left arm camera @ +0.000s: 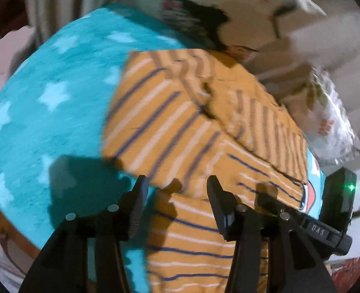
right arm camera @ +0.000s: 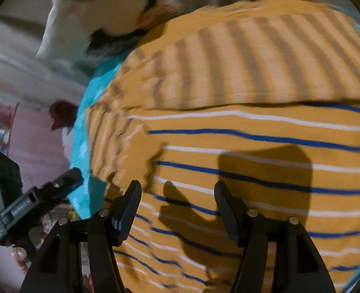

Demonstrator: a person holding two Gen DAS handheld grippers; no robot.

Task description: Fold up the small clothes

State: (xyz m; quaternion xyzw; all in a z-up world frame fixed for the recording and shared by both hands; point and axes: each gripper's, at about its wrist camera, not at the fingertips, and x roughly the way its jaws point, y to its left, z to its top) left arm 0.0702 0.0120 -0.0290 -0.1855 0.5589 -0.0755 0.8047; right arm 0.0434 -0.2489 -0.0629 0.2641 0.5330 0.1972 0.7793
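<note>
Both grippers, left (left arm camera: 176,185) and right (right arm camera: 177,190), hover with jaws apart and empty over the striped garment (left arm camera: 180,122), which lies partly folded on the teal star blanket (left arm camera: 45,97). Advisable next: pinch one hem edge squarely and align layers before pressing. Fabric is soft mustard knit with blue and white stripes.

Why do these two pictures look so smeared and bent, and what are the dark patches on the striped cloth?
Left wrist view: motion blur smears the striped garment; fisheye bends the teal blanket. Right wrist view: blur too, and the hand-held gripper casts hard shadows on the cloth.
</note>
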